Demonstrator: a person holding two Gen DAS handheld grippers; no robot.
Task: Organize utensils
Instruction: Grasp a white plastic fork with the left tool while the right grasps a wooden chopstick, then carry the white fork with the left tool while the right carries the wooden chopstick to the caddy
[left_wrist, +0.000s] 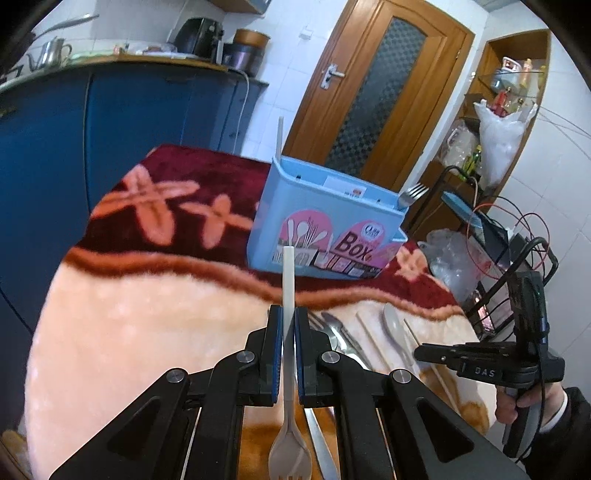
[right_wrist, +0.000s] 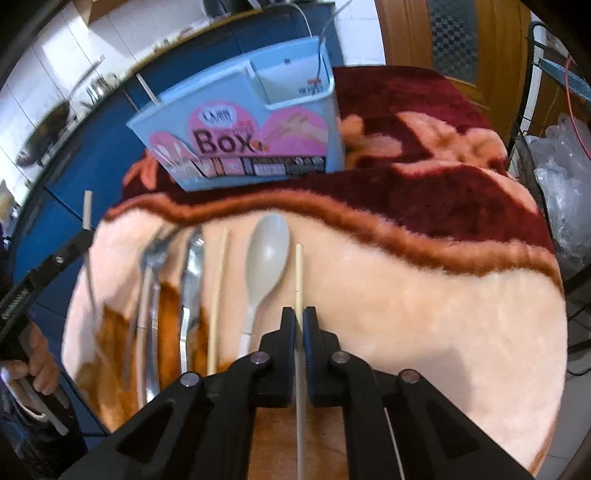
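My left gripper (left_wrist: 288, 314) is shut on a beige plastic fork (left_wrist: 288, 369), held above the blanket with its handle pointing at the light blue utensil box (left_wrist: 325, 229). The box holds a metal fork (left_wrist: 410, 195) and a chopstick (left_wrist: 279, 136). My right gripper (right_wrist: 299, 314) is shut on a chopstick (right_wrist: 299, 280) low over the blanket. Beside it lie a beige spoon (right_wrist: 266, 254), another chopstick (right_wrist: 218, 295), a metal spoon (right_wrist: 192, 280) and metal forks (right_wrist: 149, 280). The utensil box (right_wrist: 251, 133) stands behind them.
The table is covered with a plush blanket (right_wrist: 406, 295), cream in front and dark red at the back. Blue cabinets (left_wrist: 129, 118) stand to the left, a wooden door (left_wrist: 376, 92) behind, and a wire rack with bags (left_wrist: 491, 236) to the right.
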